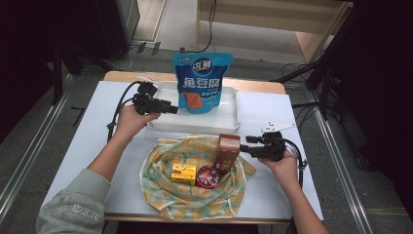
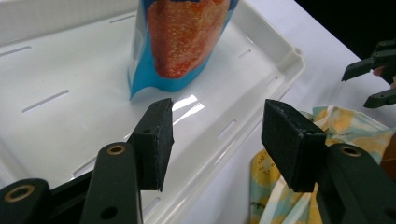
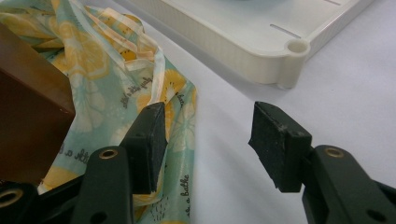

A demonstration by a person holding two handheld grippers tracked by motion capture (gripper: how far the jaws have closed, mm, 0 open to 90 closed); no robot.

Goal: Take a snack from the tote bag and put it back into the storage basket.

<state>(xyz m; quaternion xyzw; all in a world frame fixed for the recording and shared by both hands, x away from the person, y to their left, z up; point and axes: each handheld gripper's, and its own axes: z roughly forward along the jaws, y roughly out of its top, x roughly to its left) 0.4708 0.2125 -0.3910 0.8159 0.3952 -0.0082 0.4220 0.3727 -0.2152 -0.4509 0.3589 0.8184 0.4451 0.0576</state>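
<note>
A blue snack pouch [image 1: 202, 83] [image 2: 182, 42] stands upright in the white tray [image 1: 229, 122] [image 2: 70, 93]. My left gripper [image 1: 173, 108] [image 2: 217, 135] is open over the tray's near-left part, a short way from the pouch, with nothing between its fingers. On a lemon-print cloth [image 1: 192, 197] [image 3: 93, 60] stand a brown box [image 1: 227, 153] [image 3: 28, 121], a yellow box [image 1: 183, 173] and a round red tin [image 1: 208, 176]. My right gripper [image 1: 245, 145] [image 3: 208, 140] is open just right of the brown box, above the cloth's edge, holding nothing.
The white table [image 1: 87, 146] runs out to wooden edges at the back and front. The tray's corner [image 3: 296, 46] lies just ahead of the right gripper. In the left gripper view, the right gripper's fingers [image 2: 373, 79] show farther off. Cables trail from both grippers.
</note>
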